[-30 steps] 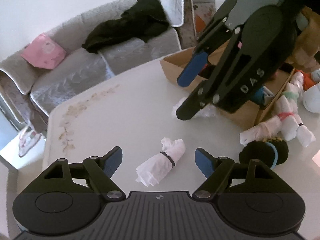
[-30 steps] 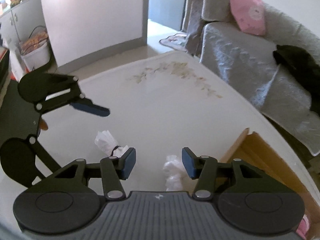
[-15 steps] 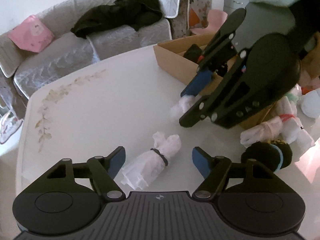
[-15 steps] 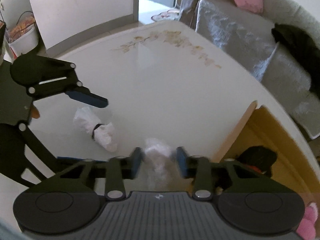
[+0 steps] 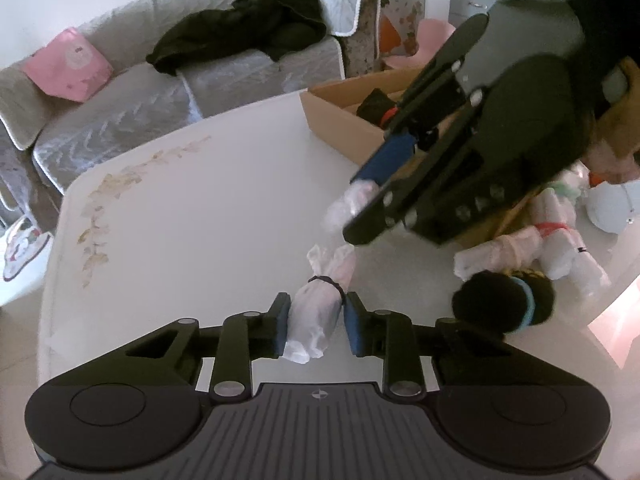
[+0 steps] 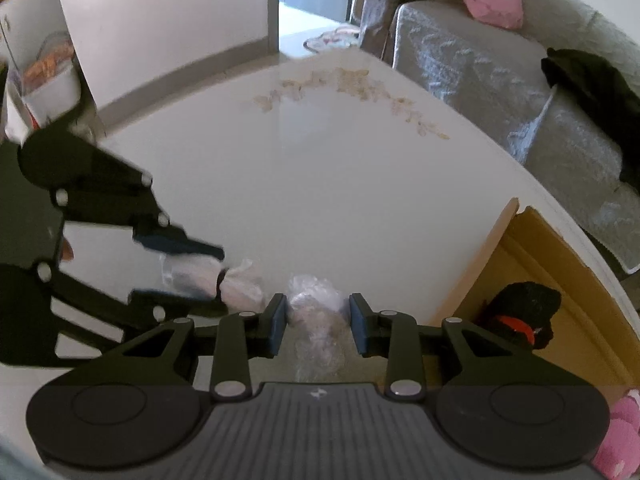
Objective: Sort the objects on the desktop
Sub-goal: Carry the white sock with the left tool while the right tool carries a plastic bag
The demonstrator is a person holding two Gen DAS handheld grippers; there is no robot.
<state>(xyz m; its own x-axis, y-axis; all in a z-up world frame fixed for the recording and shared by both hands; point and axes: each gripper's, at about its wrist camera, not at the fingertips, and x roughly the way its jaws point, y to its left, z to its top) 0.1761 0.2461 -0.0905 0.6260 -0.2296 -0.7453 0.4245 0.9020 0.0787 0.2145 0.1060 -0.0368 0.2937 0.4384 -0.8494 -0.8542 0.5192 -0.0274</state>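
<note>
My left gripper (image 5: pixel 314 322) is shut on a white rolled bundle (image 5: pixel 316 312) tied with a black band, low over the white table (image 5: pixel 200 208). My right gripper (image 6: pixel 318 326) is shut on another white crinkled bundle (image 6: pixel 316 320) and holds it above the table beside the cardboard box (image 6: pixel 560 280). In the left wrist view the right gripper (image 5: pixel 360 200) hangs over the table with its bundle (image 5: pixel 346 206) between the jaws. In the right wrist view the left gripper (image 6: pixel 184 276) and its bundle (image 6: pixel 224 284) show at the left.
The cardboard box (image 5: pixel 344 120) holds a black roll with a red band (image 6: pixel 520 316). A black roll with a blue band (image 5: pixel 504 304) and several white bundles (image 5: pixel 536 244) lie at the right. A grey sofa (image 5: pixel 160 92) stands past the table's far edge.
My left gripper has moved forward and closed on the banded white bundle. My right gripper has closed on the other bundle and lifted it off the table.
</note>
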